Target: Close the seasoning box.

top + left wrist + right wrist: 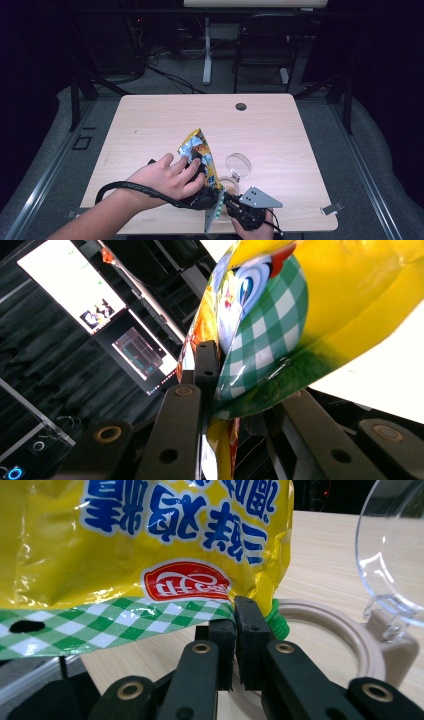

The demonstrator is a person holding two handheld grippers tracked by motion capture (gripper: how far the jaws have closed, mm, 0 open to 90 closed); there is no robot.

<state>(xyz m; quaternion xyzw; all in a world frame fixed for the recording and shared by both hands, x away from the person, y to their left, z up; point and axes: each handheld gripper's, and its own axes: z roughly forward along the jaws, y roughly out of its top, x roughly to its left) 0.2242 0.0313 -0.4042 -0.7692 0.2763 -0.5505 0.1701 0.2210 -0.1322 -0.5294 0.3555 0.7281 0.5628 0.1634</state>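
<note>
At the lower middle of the high view, both grippers' fingers clamp the snack bag [201, 152] over the desk [150, 120] — left gripper [212, 385] and right gripper [235, 625] pinching its checked seal, apparently set to tear it open by pulling apart.

My right gripper [235, 625] has black jaws with round screws, a grey three-cornered plate and a black cable.
</note>
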